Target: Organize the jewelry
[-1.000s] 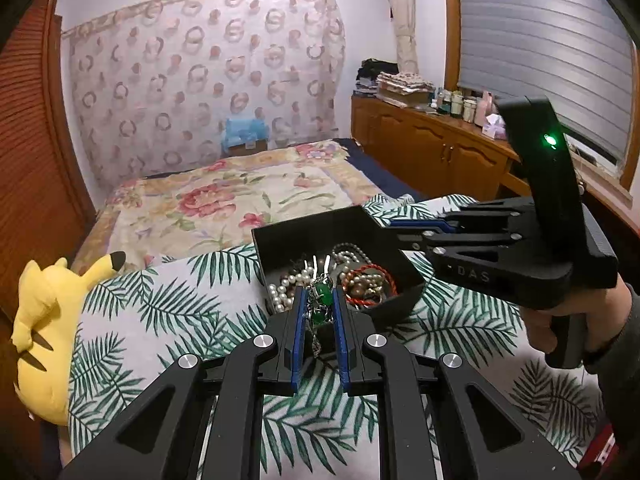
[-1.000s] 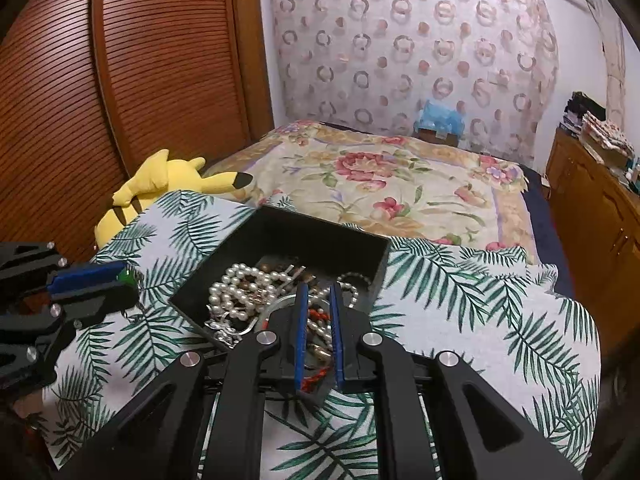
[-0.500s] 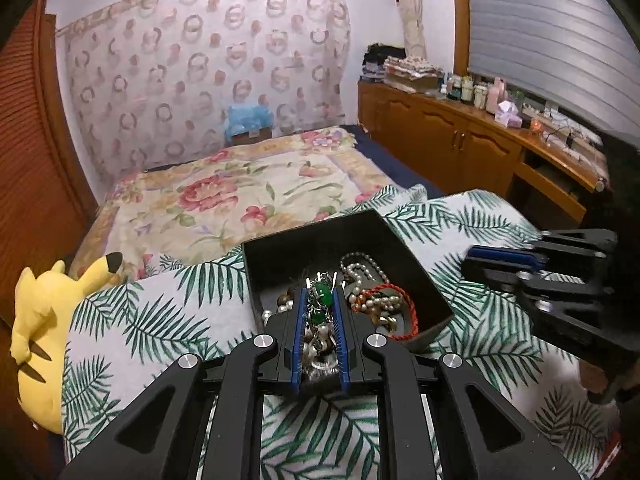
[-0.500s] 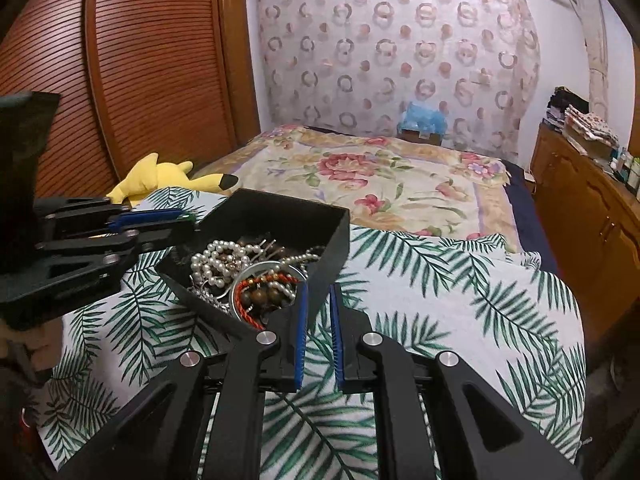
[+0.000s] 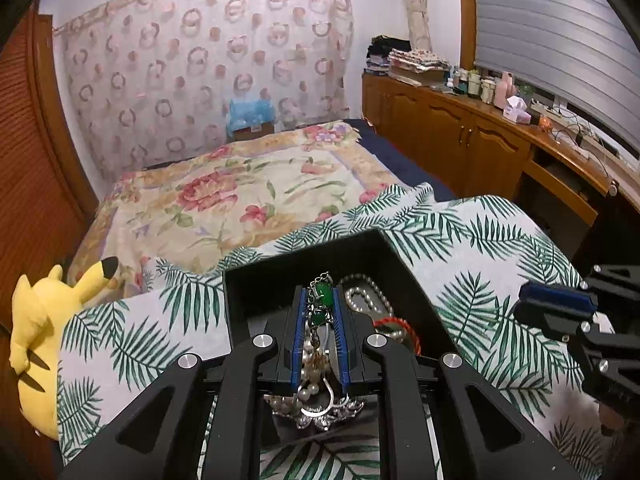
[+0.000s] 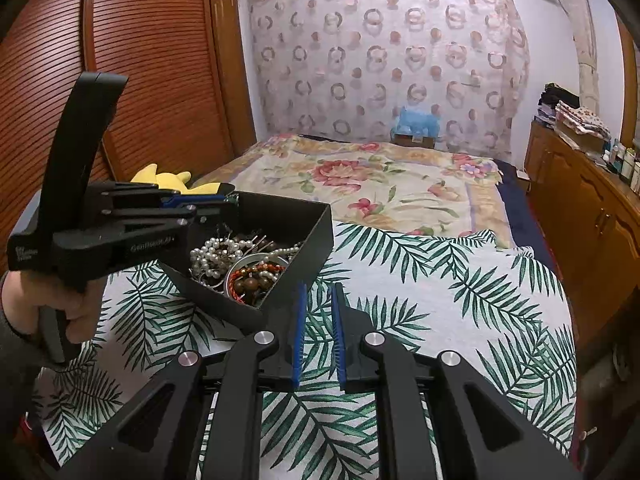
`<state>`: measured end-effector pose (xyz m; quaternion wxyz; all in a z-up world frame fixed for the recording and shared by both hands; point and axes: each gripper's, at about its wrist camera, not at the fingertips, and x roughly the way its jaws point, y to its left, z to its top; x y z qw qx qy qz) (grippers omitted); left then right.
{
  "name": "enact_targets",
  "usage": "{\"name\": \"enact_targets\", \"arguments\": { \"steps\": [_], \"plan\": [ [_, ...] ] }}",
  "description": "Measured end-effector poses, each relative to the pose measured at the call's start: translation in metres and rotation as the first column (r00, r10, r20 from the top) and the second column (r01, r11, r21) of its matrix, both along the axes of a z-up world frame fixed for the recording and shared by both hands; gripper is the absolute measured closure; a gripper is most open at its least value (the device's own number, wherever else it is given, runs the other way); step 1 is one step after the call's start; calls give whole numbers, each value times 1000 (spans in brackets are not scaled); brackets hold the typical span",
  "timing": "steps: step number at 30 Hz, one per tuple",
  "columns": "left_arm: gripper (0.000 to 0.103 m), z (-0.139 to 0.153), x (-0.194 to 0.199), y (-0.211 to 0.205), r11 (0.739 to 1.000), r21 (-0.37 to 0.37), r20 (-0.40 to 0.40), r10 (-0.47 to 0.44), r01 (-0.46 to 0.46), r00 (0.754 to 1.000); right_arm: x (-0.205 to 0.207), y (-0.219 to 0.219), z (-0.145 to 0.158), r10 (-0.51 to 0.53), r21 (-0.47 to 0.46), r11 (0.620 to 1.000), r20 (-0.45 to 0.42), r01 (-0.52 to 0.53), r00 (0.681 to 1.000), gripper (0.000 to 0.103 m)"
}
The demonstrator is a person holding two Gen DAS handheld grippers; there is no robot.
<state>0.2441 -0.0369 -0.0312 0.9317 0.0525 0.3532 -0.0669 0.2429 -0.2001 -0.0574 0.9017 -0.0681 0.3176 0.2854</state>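
- Jewelry: a green-beaded silver chain (image 5: 320, 304) sits pinched between the blue pads of the left gripper (image 5: 319, 300), at lower centre of the left wrist view. Its lower end hangs behind the jaws, where a silver ornament (image 5: 320, 412) shows; whether the two are joined cannot be told.
- Remaining jewelry lies in the black box (image 5: 280, 280): a pearl strand (image 5: 368, 300) and a red cord bracelet (image 5: 400, 326) show right of the left jaw in the left wrist view. The gripper body covers the rest of the contents there.
- Right wrist view shows the box (image 6: 304, 232) interior more fully, at centre left: pearls (image 6: 212, 252), brown wooden beads (image 6: 250, 280) inside a silver ring, and thin metal pieces too small to identify.
- Right gripper (image 6: 319, 304): jaws close together with a narrow gap and nothing between them, over the leaf-print cloth (image 6: 440, 280), just right of the box's near corner.
- Left wrist view shows only the blue-padded tip of the right gripper (image 5: 556, 304), cut off at the right edge.
- Right wrist view shows the left gripper (image 6: 192, 200) from the side, its tip at the box's far rim, with the person's hand (image 6: 60, 304) on the handle at the left edge. The chain is barely visible there.
- Yellow plush toy (image 5: 36, 320): on the left edge in the left wrist view; mostly hidden behind the gripper in the right wrist view.
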Motion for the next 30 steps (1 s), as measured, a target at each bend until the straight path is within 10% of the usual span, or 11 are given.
{"name": "enact_targets", "arguments": {
  "steps": [15,30],
  "plan": [
    [13,6,-43,22,998,-27,45,52,-51,998,-9,2,1,-19,9,1000,15,19,1000,65],
    [8,24,-105,33,994,-36,92,108,-105,990,-26,-1,9,-118,50,992,63,115,991,5]
  ]
}}
